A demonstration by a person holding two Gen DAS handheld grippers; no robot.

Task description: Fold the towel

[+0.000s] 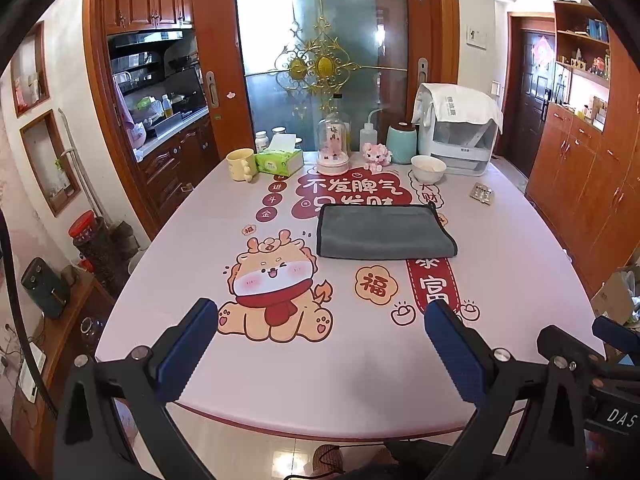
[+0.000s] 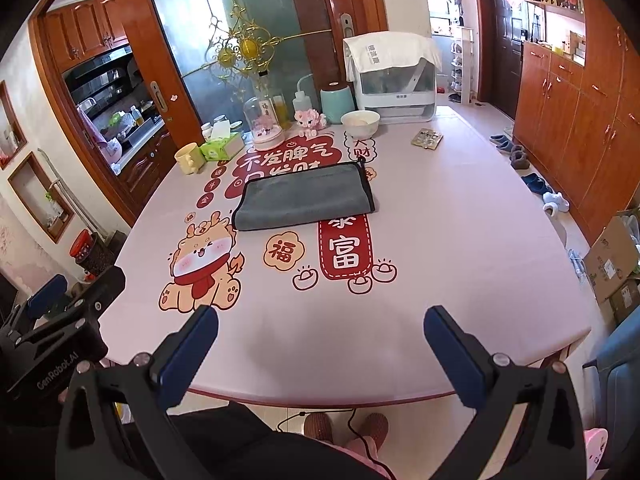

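A grey towel [image 1: 382,232] with a dark hem lies folded flat in a rectangle on the pink printed table [image 1: 520,248], near its middle. It also shows in the right wrist view [image 2: 306,196]. My left gripper [image 1: 320,316] is open and empty, held above the table's near edge, well short of the towel. My right gripper [image 2: 320,322] is open and empty too, above the near edge, well short of the towel. The right gripper's body shows at the right edge of the left wrist view [image 1: 588,352], and the left gripper's body shows at the left edge of the right wrist view [image 2: 60,320].
Along the table's far side stand a yellow mug [image 1: 240,165], a green tissue box [image 1: 279,160], a glass dome [image 1: 333,144], a white bowl [image 1: 428,168] and a covered white appliance [image 1: 460,128]. A blister pack [image 1: 482,193] lies at the right. Wooden cabinets [image 2: 580,120] line the right wall.
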